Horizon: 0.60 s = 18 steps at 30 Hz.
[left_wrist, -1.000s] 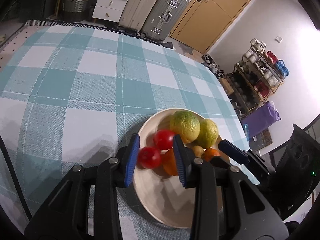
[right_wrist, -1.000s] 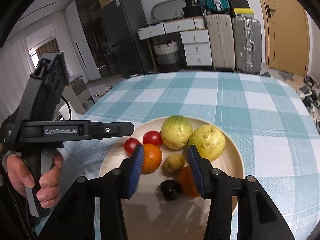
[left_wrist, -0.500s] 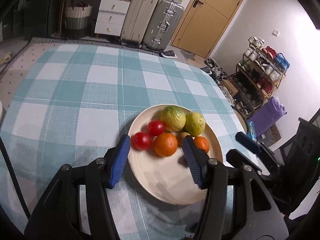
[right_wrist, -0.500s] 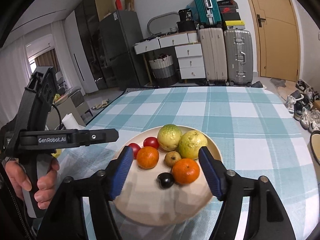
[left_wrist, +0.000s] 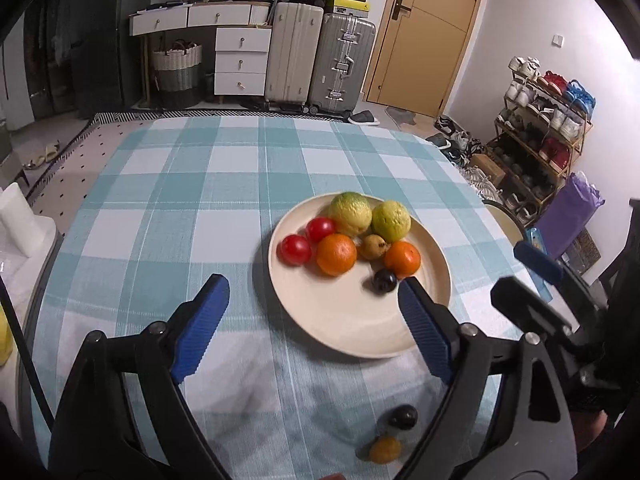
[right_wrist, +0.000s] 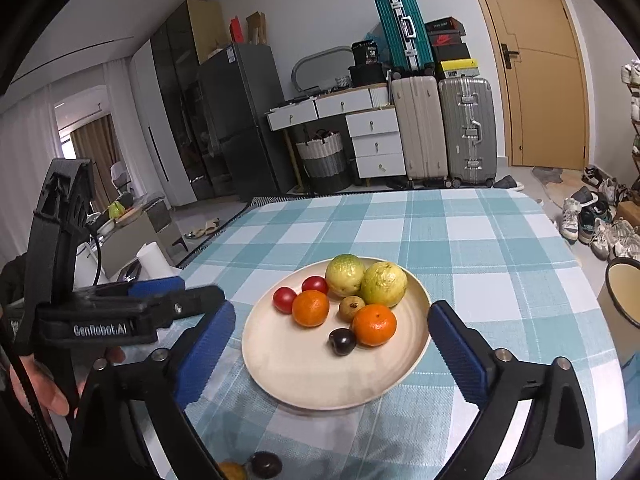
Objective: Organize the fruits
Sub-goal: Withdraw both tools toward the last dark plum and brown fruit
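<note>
A cream plate (left_wrist: pixel 352 332) (right_wrist: pixel 304 380) on the checked tablecloth holds two yellow-green fruits (left_wrist: pixel 351 213) (right_wrist: pixel 384 283), two red tomatoes (left_wrist: pixel 295 249) (right_wrist: pixel 285 299), two oranges (left_wrist: pixel 336 254) (right_wrist: pixel 374 324), a small brown fruit (left_wrist: pixel 371 246) and a dark plum (left_wrist: pixel 385 280) (right_wrist: pixel 342 341). My left gripper (left_wrist: pixel 312 304) hangs above the plate's near edge, jaws opening, nothing between them. My right gripper (right_wrist: pixel 332 340) also stands back from the plate with jaws opening and empty. A dark plum (left_wrist: pixel 403 417) (right_wrist: pixel 264 465) and a small orange fruit (left_wrist: pixel 384 449) (right_wrist: pixel 232 471) lie on the cloth in front of the plate.
A hand (right_wrist: pixel 52 396) holds the left gripper's black body at the left of the right wrist view. A cream bowl (right_wrist: pixel 624 292) stands off the table's right edge. Suitcases (left_wrist: pixel 320 62), drawers, a door and a shoe rack (left_wrist: pixel 540 128) line the room behind.
Both grippers have opened wide and drawn back and up from the plate. The fruits that stood between their pads now lie free on the plate. Two loose fruits have come into view.
</note>
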Motion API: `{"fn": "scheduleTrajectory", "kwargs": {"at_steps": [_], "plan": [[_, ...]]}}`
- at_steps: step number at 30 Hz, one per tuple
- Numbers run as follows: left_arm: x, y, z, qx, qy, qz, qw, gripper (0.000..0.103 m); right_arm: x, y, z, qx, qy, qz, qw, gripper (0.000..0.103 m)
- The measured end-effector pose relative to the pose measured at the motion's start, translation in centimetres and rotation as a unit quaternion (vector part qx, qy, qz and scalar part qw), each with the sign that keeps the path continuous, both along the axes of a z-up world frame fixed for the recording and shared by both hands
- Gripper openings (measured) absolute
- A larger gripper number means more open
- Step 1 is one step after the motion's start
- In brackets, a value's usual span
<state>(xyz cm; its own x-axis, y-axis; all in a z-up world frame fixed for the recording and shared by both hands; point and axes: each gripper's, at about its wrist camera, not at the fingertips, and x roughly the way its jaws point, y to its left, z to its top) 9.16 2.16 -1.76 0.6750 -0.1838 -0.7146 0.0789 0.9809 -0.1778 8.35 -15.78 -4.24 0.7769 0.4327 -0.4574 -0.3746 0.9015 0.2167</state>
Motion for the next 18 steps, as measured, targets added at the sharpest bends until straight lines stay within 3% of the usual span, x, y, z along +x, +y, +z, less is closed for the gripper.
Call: {"fn": "scheduleTrajectory", "kwargs": {"at_steps": [4,8,18], "plan": [[-1.7,-0.3,0.2,0.019,-0.008,0.014,0.9997,0.1,-0.9,0.0,0.3,-0.003,-0.003,0.001,1.0,0.1],[-2.7,0.0,0.6,0.023,-0.021,0.024,0.9992,0.102,-1.7,0.2,0.6,-0.006,-0.009,0.002,1.0,0.1],[-4.7,0.0,-0.2,0.032,-0.001,0.028,0.9991,0.102,-4.1,0.5,0.7,-0.013,-0.013,0.008,1.0,0.101]]}}
